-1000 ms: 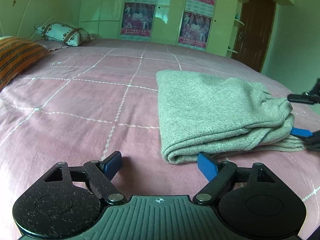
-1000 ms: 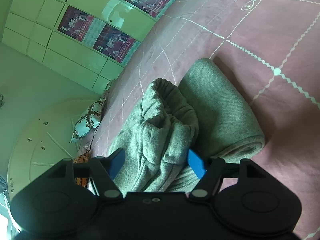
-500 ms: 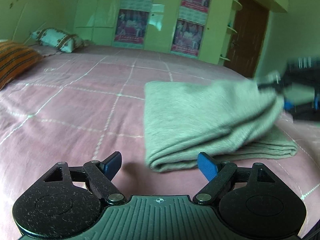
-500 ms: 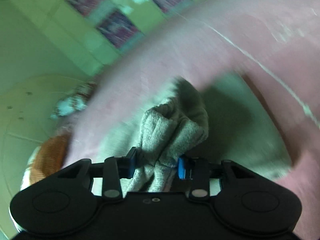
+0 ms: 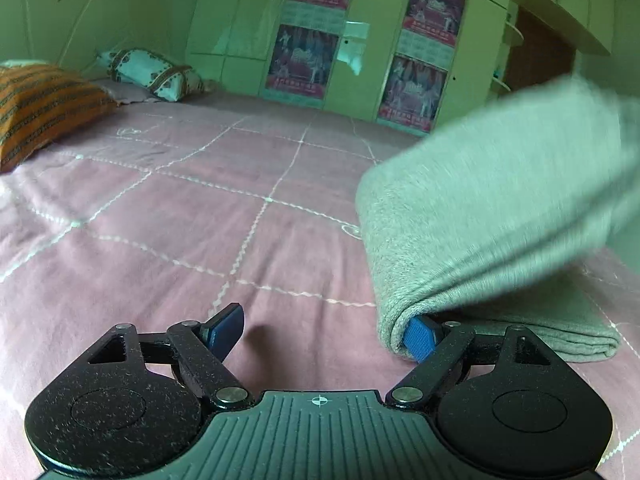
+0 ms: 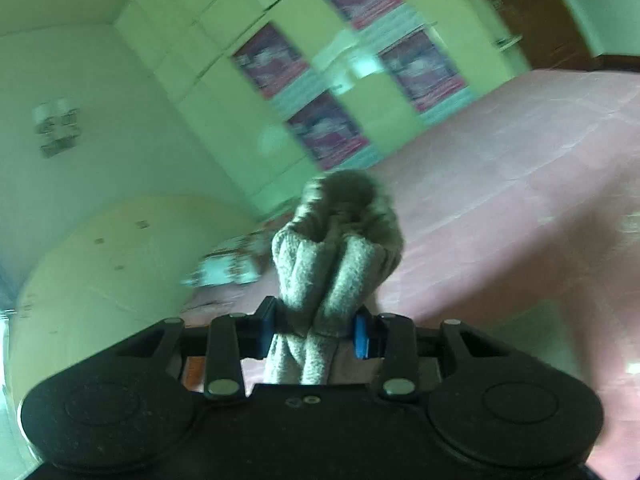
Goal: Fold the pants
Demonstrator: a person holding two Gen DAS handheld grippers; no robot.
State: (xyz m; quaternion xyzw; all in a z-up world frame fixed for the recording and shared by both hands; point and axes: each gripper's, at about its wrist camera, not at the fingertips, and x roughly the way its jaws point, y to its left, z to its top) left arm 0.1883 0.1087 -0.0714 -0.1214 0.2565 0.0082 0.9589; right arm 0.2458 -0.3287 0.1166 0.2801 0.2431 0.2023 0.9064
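Pants (image 5: 492,216) of grey knit lie folded on the right side of the pink bed (image 5: 168,240), with their rounded fold edge facing the left hand-held gripper (image 5: 324,332). That gripper sits low over the bedcover with its jaws wide apart and nothing pinched; its right blue pad (image 5: 418,334) is tucked just under the near corner of the fold, touching or almost touching the cloth, while the left pad stands over bare bedcover. The upper layers of the bundle rise at a slant toward the upper right, off the bottom layer, which stays flat on the bed.

The right hand-held gripper (image 6: 316,334) has a bunched end of the pants (image 6: 332,264) squeezed between its blue pads, jaws drawn narrow on the thick cloth, which stands up in front of it in rolled folds.

From the left wrist the whole length of the bundle shows, its long axis running from the near fold away to the right, but the right gripper is out of sight there. The right wrist view shows the grip itself, blurred, and only the gathered end. An orange striped pillow (image 5: 44,108) and a patterned pillow (image 5: 154,74) lie at the far left of the bed, before green wardrobe doors (image 5: 372,40) bearing posters.
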